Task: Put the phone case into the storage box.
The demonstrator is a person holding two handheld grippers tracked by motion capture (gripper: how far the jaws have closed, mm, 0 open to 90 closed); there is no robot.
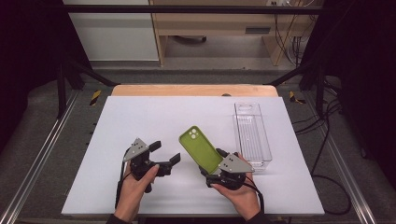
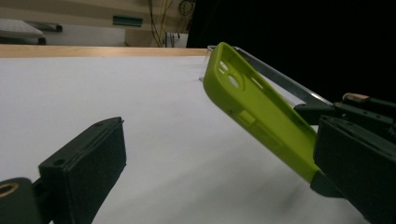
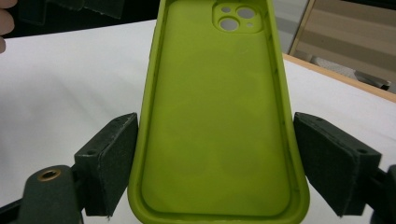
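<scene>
A lime-green phone case (image 1: 201,149) with camera cut-outs at its far end is held tilted up off the white mat (image 1: 140,116). My right gripper (image 1: 211,162) is shut on its lower end; in the right gripper view the two black pads (image 3: 109,158) press the case (image 3: 215,116) on both long sides, its hollow inside facing the camera. My left gripper (image 1: 165,152) stands open just left of the case, nothing between its jaws. In the left gripper view the case (image 2: 261,107) slants up ahead and to the right of the open left gripper (image 2: 224,177).
A clear, long plastic tray (image 1: 252,135) lies on the mat's right side, just beyond my right hand. The wooden table edge (image 1: 194,90) runs along the far side. Metal rails and cables flank the table.
</scene>
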